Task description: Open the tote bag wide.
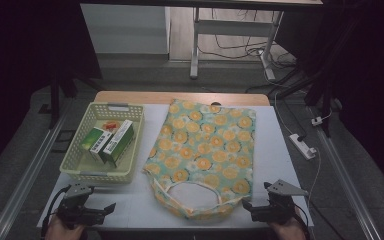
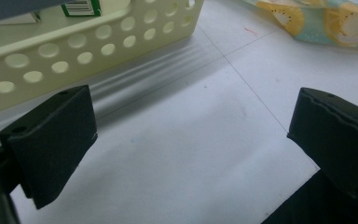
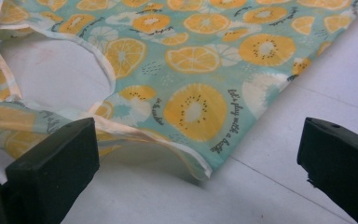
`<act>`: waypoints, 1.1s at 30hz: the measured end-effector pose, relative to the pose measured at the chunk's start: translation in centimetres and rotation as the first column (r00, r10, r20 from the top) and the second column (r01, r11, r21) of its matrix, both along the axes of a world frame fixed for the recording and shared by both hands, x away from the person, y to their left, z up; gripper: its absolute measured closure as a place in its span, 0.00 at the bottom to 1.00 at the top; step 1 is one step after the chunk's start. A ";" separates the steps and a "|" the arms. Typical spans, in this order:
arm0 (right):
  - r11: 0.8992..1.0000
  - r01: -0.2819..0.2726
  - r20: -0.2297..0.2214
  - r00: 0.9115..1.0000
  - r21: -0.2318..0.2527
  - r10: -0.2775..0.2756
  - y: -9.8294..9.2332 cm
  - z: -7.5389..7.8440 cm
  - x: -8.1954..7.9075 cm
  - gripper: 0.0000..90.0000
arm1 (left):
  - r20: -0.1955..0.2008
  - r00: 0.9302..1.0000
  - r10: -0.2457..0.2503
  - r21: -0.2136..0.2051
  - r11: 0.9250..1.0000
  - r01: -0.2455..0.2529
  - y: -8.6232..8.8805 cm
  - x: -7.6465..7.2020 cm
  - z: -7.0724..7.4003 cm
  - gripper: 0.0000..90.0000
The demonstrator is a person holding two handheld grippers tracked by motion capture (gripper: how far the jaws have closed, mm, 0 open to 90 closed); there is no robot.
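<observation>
High view: fruit-print bag [image 1: 205,150] lies flat mid-table, long axis running away from the person, handle opening nearest. Basket [image 1: 77,167] with green boxes [image 1: 111,141] sits left. Left gripper view: left gripper [image 2: 191,135] jaws apart over bare table beside basket. Right gripper view: right gripper [image 3: 198,158] jaws apart at the bag's near corner, print lettering legible.

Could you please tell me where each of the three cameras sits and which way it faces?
High view: above the person's side, looking forward and down on the table; both hands and the left gripper and right gripper show.
Left gripper view: rides the left gripper, facing the basket; its open jaws show.
Right gripper view: rides the right gripper, facing the bag; its open jaws show.
All three share the bag.
</observation>
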State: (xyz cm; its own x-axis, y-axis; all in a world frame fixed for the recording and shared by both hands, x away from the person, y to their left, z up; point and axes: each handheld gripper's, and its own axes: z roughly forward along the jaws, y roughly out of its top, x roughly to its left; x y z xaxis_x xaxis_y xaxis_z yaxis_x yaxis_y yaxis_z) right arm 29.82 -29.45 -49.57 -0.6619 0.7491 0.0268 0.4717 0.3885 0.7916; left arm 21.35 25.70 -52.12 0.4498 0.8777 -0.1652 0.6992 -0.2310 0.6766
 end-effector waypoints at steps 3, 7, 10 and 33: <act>1.000 -0.015 -0.004 1.000 -0.005 0.015 0.1 0.0 0.0 0.00 | 0.003 1.000 -0.010 0.003 1.000 0.010 -0.1 0.0 0.0 0.02; 1.000 -0.030 -0.011 0.999 -0.007 0.030 0.2 -0.1 0.1 0.00 | 0.001 1.000 -0.018 0.019 1.000 0.018 -0.2 0.0 0.0 0.02; 0.999 -0.035 -0.016 0.999 -0.003 0.035 0.1 -0.1 0.2 0.00 | -0.008 1.000 -0.013 0.020 1.000 0.013 -0.3 0.0 0.0 0.02; 0.996 -0.086 -0.004 0.996 -0.026 0.086 0.6 0.4 0.0 0.00 | 0.002 1.000 -0.019 -0.014 1.000 0.019 0.1 -0.1 0.0 0.02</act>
